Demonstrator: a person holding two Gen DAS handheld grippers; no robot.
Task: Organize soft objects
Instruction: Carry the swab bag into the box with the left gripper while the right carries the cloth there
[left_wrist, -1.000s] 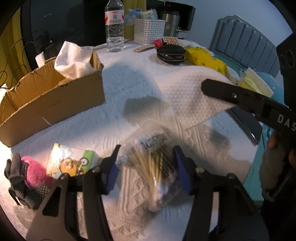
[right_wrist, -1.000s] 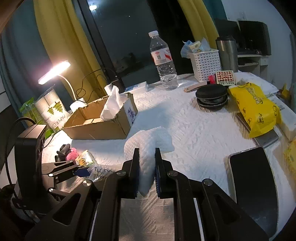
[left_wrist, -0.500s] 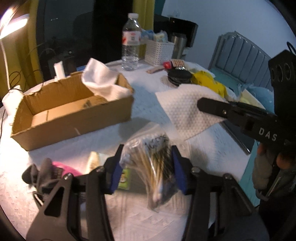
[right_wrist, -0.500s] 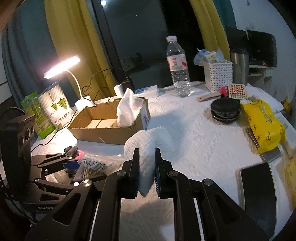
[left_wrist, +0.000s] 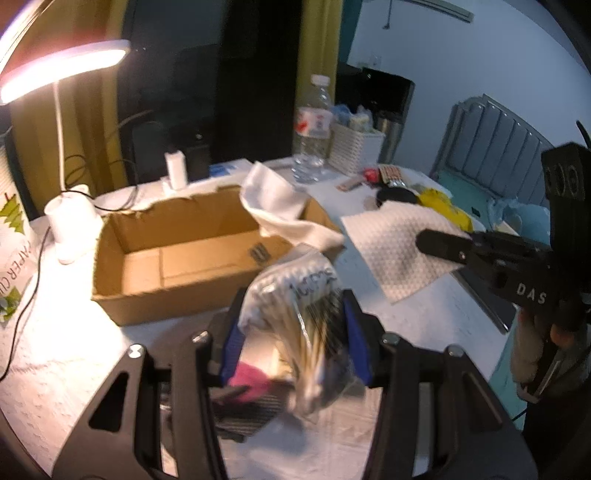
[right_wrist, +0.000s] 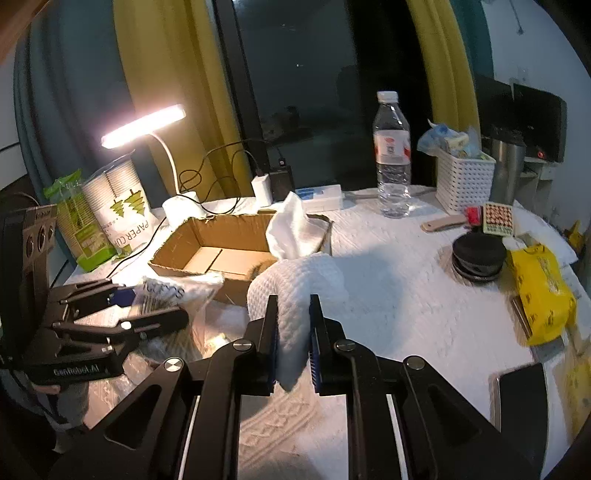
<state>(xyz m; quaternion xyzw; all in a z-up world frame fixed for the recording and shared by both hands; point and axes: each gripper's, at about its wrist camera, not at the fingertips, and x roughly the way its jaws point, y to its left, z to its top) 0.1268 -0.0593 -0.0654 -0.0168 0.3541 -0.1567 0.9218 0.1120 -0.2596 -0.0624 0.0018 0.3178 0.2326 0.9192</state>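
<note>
Nearest in the left wrist view, the left gripper pinches a clear bag of cotton swabs between its blue pads, the bag lifted off the table and hanging below the fingers; beneath it lie a pink soft thing and a dark mesh glove, both partly hidden. In the right wrist view, the right gripper is pressed on a white embossed paper towel, which rises between the fingers and folds over above them, its lower edge hanging free of the table. The two grippers sit near each other, left beside right, with a little open cloth between them. Just beyond both stands an open cardboard box, its near wall close in front of the swab bag and its rim torn and uneven along the back; the floor of the box is bare, and a white crumpled cloth is draped over its right-hand corner. To the right of the box the white quilted cover of the table lies open as far as a black round case and a yellow packet, with a dark flat slab at the near right edge. Farther back stand a water bottle, a white perforated basket and a steel tumbler; at the left a lit desk lamp and a paper-cup pack. Behind are yellow curtains and a dark window.
</note>
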